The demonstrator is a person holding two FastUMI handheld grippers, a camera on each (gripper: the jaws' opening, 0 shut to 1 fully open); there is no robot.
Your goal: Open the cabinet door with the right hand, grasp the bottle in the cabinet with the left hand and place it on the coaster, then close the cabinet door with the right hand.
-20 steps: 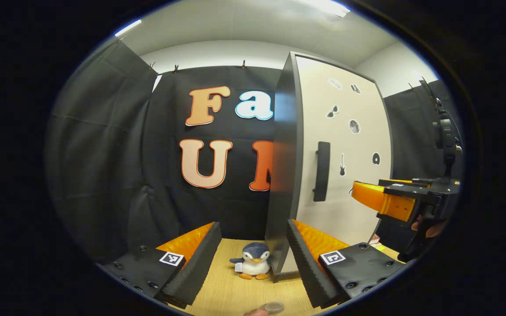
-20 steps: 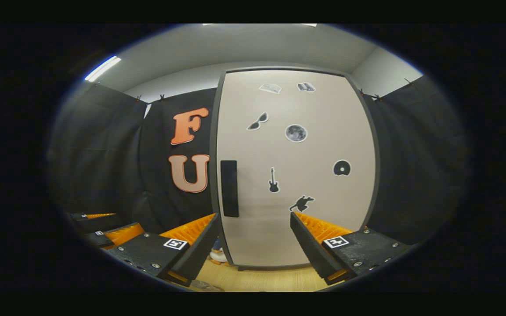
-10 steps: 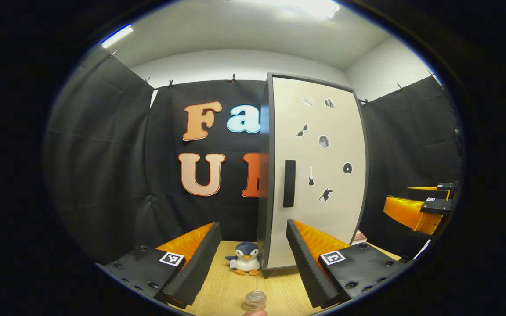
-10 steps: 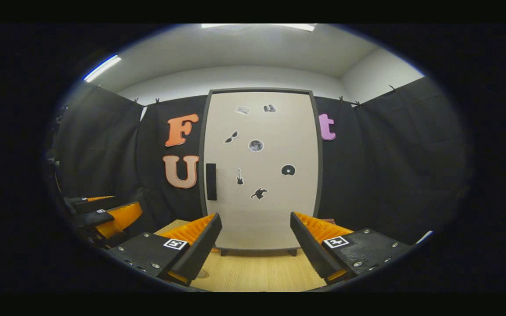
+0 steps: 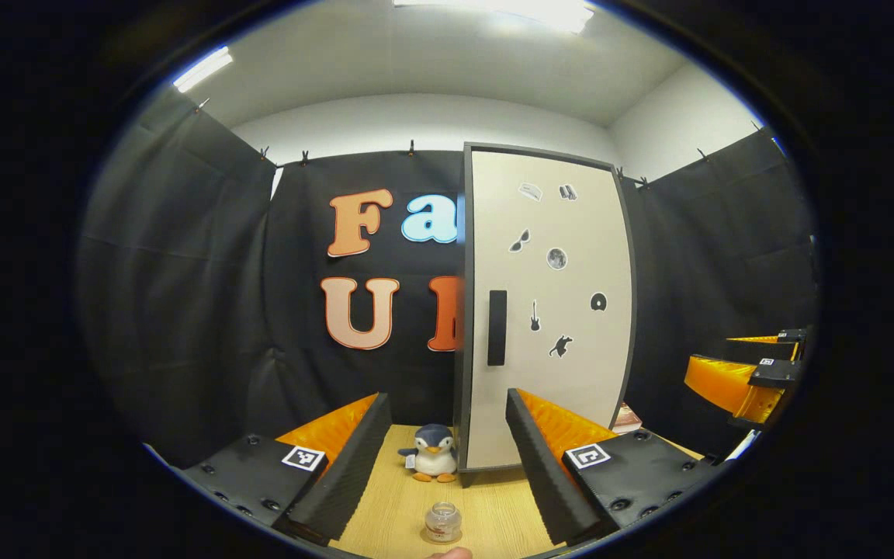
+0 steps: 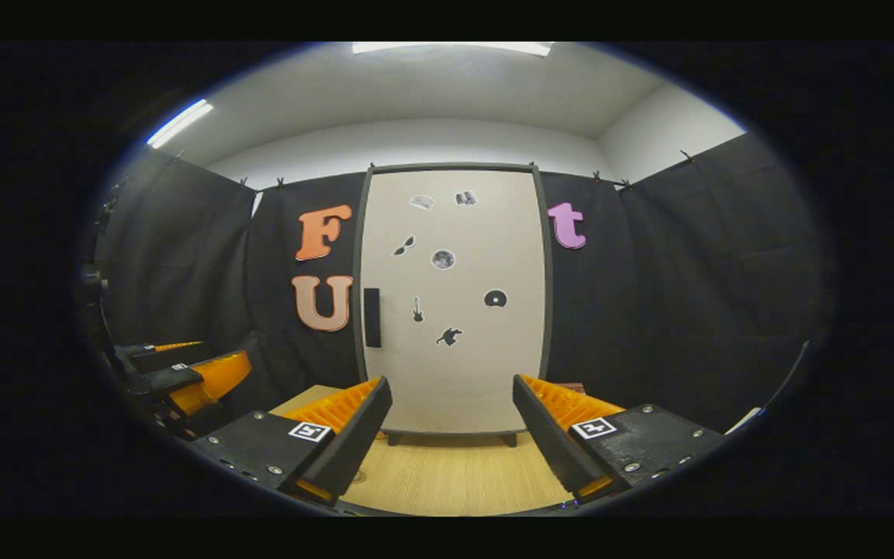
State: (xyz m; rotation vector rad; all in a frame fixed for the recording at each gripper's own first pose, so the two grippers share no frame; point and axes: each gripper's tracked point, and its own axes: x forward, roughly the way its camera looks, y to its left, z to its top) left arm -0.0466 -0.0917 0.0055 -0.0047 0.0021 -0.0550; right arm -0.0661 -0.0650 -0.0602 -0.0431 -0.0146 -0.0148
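Both grippers have backed away from the cabinet (image 6: 451, 303) since the earlier frames; its door (image 5: 548, 310) is closed. Bottle (image 5: 442, 522) stands on the table (image 5: 400, 497) between and just ahead of the left gripper (image 5: 443, 458) fingers, untouched; coaster not discernible. Left gripper jaws spread, empty; right gripper (image 6: 451, 435) likewise spread, empty, facing the door; toy penguin (image 5: 434, 453) beyond bottle

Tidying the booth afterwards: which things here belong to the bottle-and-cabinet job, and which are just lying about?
Job:
cabinet door
door handle
bottle
left gripper
right gripper

Lying about:
toy penguin
books beside the cabinet
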